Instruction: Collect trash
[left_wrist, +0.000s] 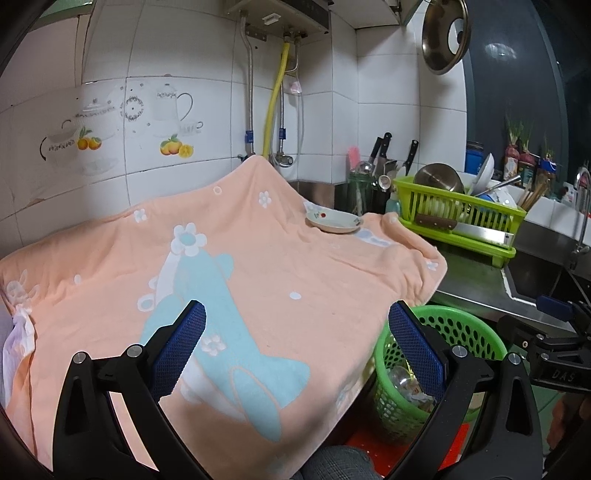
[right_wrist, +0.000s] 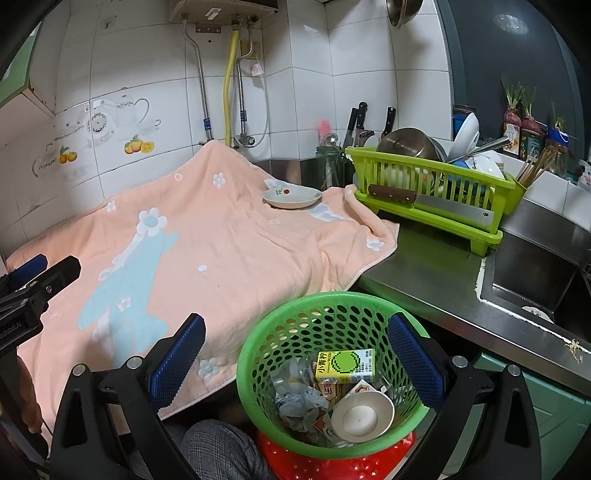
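Both tongs are spread wide and hold nothing: the left tongs (left_wrist: 295, 347) hover over the towel (left_wrist: 258, 280) on the desk, the right tongs (right_wrist: 295, 350) over the green bin (right_wrist: 295, 314). The bin already holds a carton (right_wrist: 345, 365), a cup (right_wrist: 362, 411) and crumpled paper (right_wrist: 299, 404). The only scrap apparently left is a white wad (left_wrist: 18, 336) at the towel's left edge. The left tongs should probably go there, pinch it without catching the cloth, then release it over the bin.

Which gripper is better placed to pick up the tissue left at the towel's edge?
Left. The tissue lies at the towel's left edge, on the open left gripper's side. The right gripper, also open, hangs over the basket, further away.
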